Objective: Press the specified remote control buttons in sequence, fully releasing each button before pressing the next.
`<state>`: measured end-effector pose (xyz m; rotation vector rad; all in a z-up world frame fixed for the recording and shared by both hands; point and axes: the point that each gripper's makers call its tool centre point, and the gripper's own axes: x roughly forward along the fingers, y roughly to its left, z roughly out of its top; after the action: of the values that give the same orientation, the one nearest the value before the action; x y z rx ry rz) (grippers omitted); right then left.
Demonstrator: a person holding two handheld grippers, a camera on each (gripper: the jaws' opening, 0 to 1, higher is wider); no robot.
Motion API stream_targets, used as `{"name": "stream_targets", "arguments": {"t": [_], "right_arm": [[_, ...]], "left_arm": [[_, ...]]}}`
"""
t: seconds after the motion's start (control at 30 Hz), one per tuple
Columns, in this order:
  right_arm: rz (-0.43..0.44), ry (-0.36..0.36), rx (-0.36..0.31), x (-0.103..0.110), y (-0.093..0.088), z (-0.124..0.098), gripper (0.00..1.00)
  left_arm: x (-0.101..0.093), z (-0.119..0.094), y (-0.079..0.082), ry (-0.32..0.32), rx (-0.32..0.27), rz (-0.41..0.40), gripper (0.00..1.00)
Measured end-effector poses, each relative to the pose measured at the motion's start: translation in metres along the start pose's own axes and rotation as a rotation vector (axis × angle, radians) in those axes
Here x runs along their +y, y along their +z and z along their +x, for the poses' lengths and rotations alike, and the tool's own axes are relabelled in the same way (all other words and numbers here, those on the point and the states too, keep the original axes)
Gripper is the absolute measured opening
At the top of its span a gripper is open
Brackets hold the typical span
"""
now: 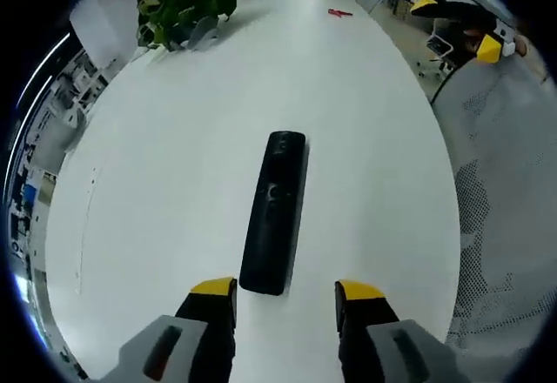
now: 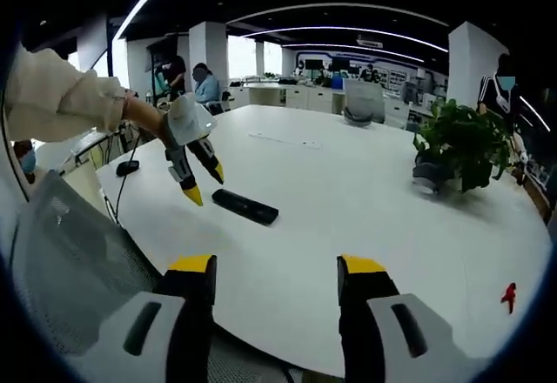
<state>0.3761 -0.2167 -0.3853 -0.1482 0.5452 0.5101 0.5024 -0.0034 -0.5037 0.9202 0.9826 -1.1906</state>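
On the white table (image 1: 174,191), just ahead of the left gripper (image 1: 285,300), lies the black remote control (image 1: 275,211), lengthwise between its yellow-tipped jaws, which stand wide apart and touch nothing. From the right gripper view, that left gripper (image 2: 203,184) hovers above the near end of the remote (image 2: 244,206). The right gripper (image 2: 275,277) hangs back at the table's edge, jaws also spread and empty. Farther off stand a potted plant (image 1: 187,4) and a small red object (image 1: 338,13). No button looks pressed; the sequence seems yet to begin.
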Motion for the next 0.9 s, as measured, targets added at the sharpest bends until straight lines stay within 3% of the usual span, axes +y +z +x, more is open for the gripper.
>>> {"name": "stream_targets", "arguments": {"t": [0.1, 0.33, 0.47, 0.9], "right_arm": [[0.012, 0.001, 0.013, -0.001, -0.003, 0.001, 0.57], [0.016, 0.01, 0.026, 0.001, -0.005, 0.001, 0.58], [0.031, 0.004, 0.027, -0.001, -0.006, 0.001, 0.58], [0.036, -0.005, 0.052, -0.004, -0.011, 0.0, 0.57]], "left_arm": [[0.003, 0.005, -0.001, -0.009, 0.023, -0.032, 0.46], [0.002, 0.01, 0.004, -0.028, 0.023, -0.021, 0.46], [0.007, 0.013, 0.007, -0.028, 0.011, -0.061, 0.41], [0.01, 0.018, 0.007, -0.05, 0.007, -0.049, 0.36]]}}
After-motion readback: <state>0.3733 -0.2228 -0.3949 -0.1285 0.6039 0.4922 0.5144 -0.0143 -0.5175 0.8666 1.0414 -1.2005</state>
